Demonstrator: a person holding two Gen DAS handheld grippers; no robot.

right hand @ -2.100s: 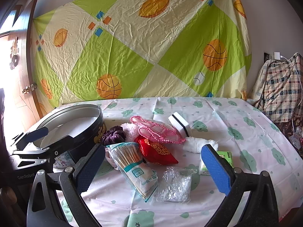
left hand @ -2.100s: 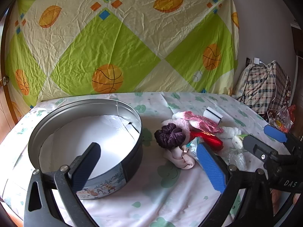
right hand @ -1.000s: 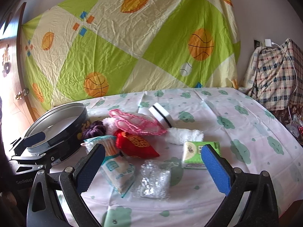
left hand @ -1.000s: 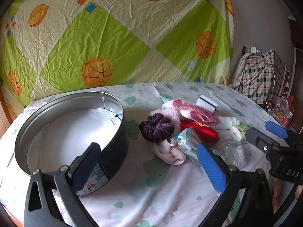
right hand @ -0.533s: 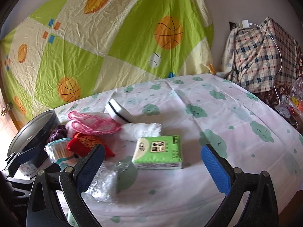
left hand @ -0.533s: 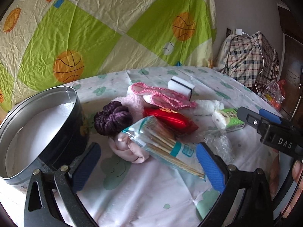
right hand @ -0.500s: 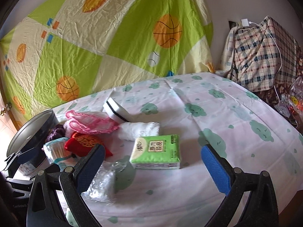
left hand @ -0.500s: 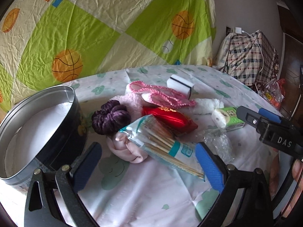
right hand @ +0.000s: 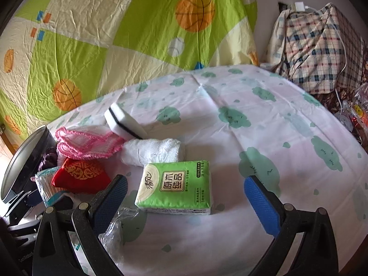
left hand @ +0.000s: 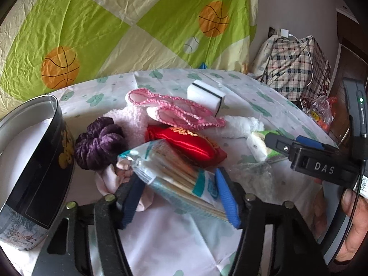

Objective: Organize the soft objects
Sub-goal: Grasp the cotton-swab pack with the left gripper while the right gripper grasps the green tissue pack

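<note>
My left gripper (left hand: pixel 179 197) is closing on a clear pack of cotton swabs (left hand: pixel 174 172), and its blue pads touch both sides of the pack. Just beyond lie a purple scrunchie (left hand: pixel 99 145), a pale pink cloth (left hand: pixel 108 179), a red pouch (left hand: pixel 184 145) and pink crochet pieces (left hand: pixel 179 112). My right gripper (right hand: pixel 186 204) stands wide open around a green tissue pack (right hand: pixel 174 186), its pads clear of it. A rolled white towel (right hand: pixel 151 151) and a white sponge (right hand: pixel 124 122) lie behind the pack.
A round black tin (left hand: pixel 30 161) with a white lining stands at the left. Crumpled clear plastic (right hand: pixel 115 230) lies by my right gripper's left finger. A plaid bag (left hand: pixel 292 66) and snack bags (left hand: pixel 322 112) sit past the table's right edge. A hand (left hand: pixel 354 230) shows at far right.
Both grippers have moved forward and down toward the pile. The left jaws have narrowed around the swab pack. The right gripper now straddles the green tissue pack.
</note>
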